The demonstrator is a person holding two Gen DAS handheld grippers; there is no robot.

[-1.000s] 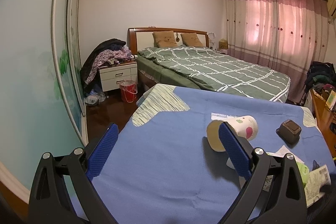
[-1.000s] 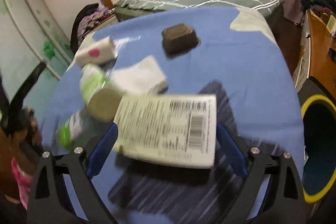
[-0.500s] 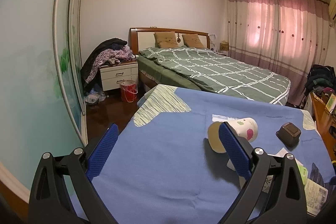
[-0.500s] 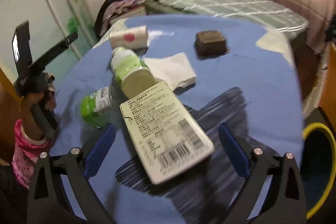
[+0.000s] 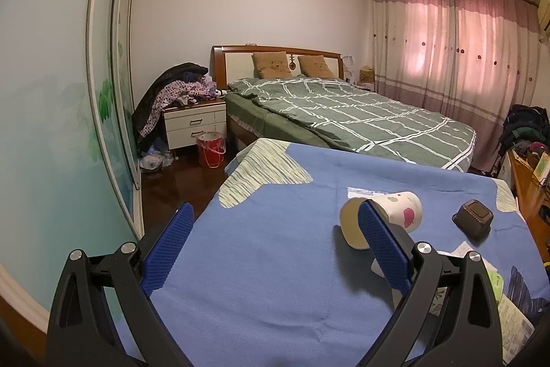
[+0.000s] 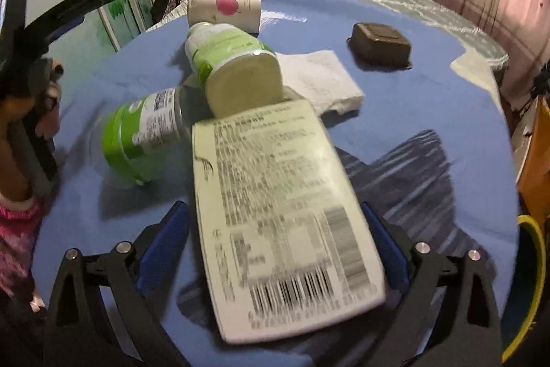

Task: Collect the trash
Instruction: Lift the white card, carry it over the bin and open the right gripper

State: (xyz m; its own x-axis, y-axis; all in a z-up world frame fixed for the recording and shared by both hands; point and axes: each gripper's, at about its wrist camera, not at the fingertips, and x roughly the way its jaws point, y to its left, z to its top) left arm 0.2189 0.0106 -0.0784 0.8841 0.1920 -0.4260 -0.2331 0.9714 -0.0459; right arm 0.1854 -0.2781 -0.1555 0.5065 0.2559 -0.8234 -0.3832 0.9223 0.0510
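Note:
Trash lies on a blue-clothed table point(image 5: 268, 291). A flat printed carton point(image 6: 282, 212) with a barcode lies lengthwise between the fingers of my right gripper point(image 6: 275, 246), which is open. Beyond it are a white-green bottle point(image 6: 233, 64), a clear bottle with a green label point(image 6: 144, 133), a white tissue point(image 6: 319, 79), a dark small tub point(image 6: 380, 45) and a tipped paper cup point(image 6: 223, 7). My left gripper point(image 5: 275, 243) is open over bare cloth, left of the paper cup point(image 5: 395, 215) and the tub point(image 5: 472, 219).
A yellow-rimmed bin point(image 6: 531, 281) stands off the table's right edge. A person's hand point(image 6: 44, 98) holds the left gripper at the table's left side. Behind the table are a bed point(image 5: 343, 116), a nightstand point(image 5: 194, 124) and a red bucket point(image 5: 210, 148).
The right gripper has swung round and closed in on the carton, which now points lengthwise between its fingers. The left gripper's view has barely shifted.

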